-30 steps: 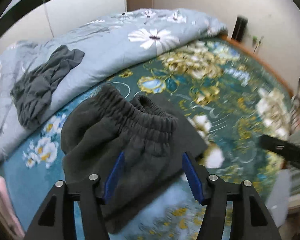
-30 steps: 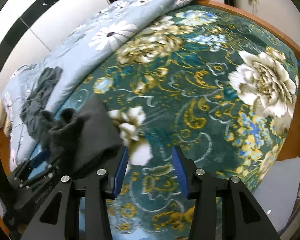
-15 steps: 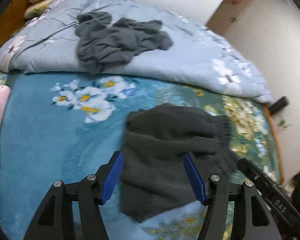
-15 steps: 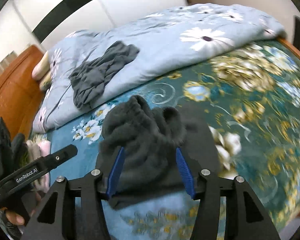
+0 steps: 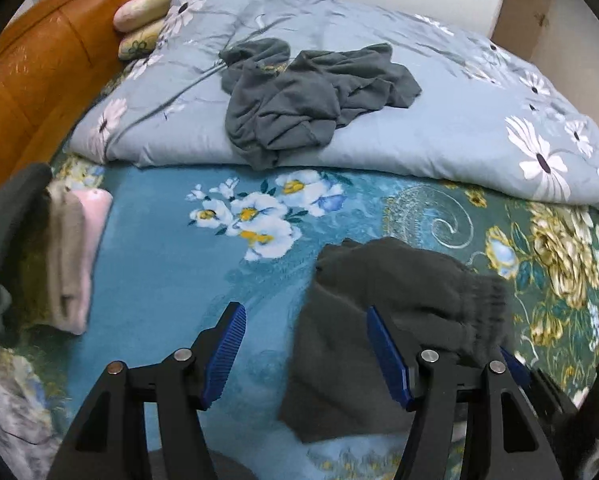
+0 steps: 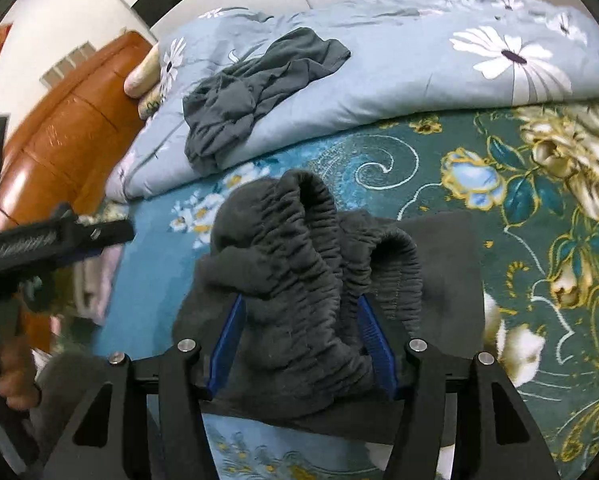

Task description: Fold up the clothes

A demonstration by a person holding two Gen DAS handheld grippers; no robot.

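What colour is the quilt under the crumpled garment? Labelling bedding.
Pale blue with white daisies, on the quilt; the left wrist view shows it best.

The left tool point(image 5: 305, 354) hovers low over a bed covered in a teal floral bedspread point(image 5: 159, 248), its two blue-padded fingers point(image 5: 223, 350) spread wide apart with nothing between them. A folded dark grey fleece garment point(image 5: 379, 320) lies flat on the bedspread, partly behind the tool's right finger. Beyond it, a pale blue daisy-print duvet point(image 5: 459, 128) is bunched across the bed, with a crumpled grey garment point(image 5: 299, 104) lying on top. At the left edge sits a blurred stack of folded clothes point(image 5: 71, 256), near an orange headboard point(image 5: 39, 72).
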